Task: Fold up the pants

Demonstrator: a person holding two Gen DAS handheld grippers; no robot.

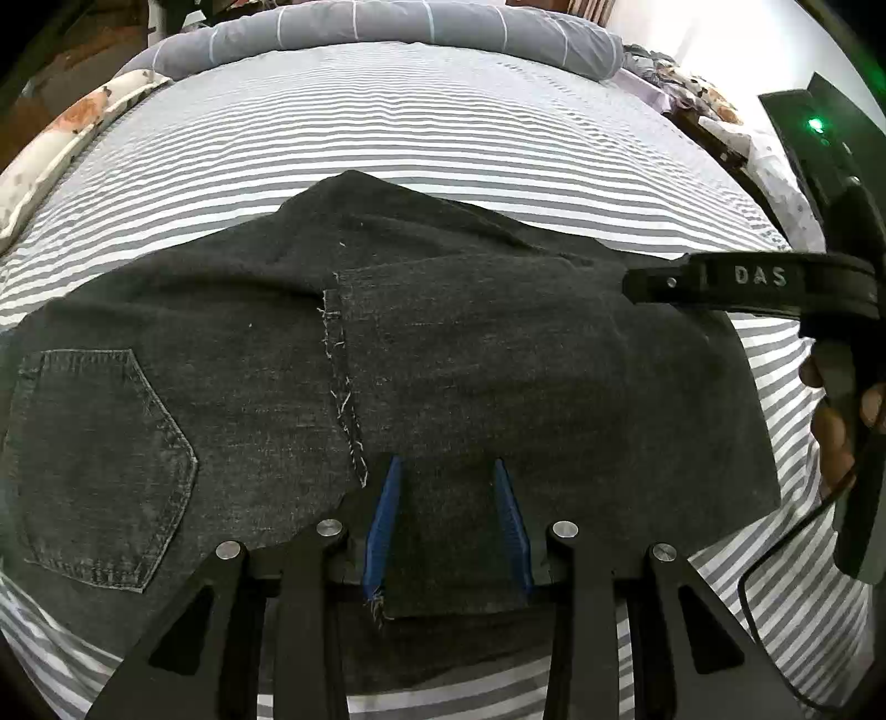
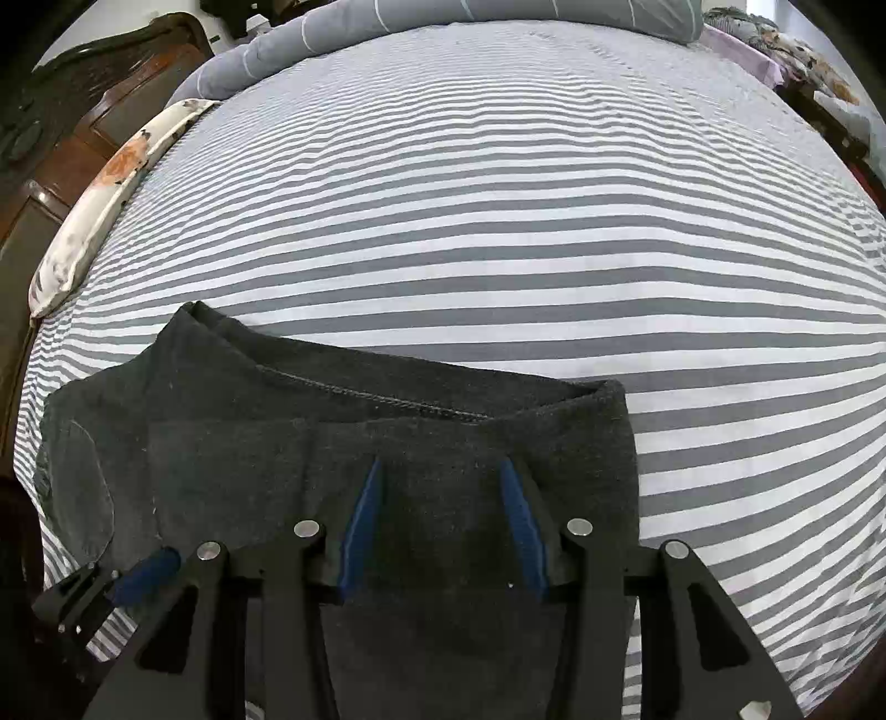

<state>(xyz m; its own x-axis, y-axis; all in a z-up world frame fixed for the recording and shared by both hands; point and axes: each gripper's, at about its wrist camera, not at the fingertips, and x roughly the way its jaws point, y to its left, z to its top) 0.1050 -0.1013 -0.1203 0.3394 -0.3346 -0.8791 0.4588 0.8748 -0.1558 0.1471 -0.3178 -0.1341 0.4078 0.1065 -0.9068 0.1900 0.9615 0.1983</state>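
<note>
Dark grey jeans (image 1: pixel 470 360) lie folded across the striped bed sheet (image 1: pixel 443 127), back pocket (image 1: pixel 99 465) at the left and a frayed leg hem (image 1: pixel 338 354) laid over the middle. My left gripper (image 1: pixel 446 471) hovers over the near edge. Its blue pads stand apart, with the hem corner between them but not pinched. My right gripper (image 1: pixel 637 285) reaches in from the right above the pants' far right edge, holding nothing. In the right wrist view the right gripper (image 2: pixel 443 471) stands open over the folded pants (image 2: pixel 277 443), and the left gripper (image 2: pixel 147 570) shows at lower left.
A grey checked duvet roll (image 1: pixel 387 27) lies along the far side of the bed, and a floral pillow (image 2: pixel 105 188) at the left edge. Beyond it stands a dark wooden headboard (image 2: pixel 83 99). A person's hand (image 1: pixel 841 432) holds the right gripper's handle. Striped sheet (image 2: pixel 498 249) stretches behind the pants.
</note>
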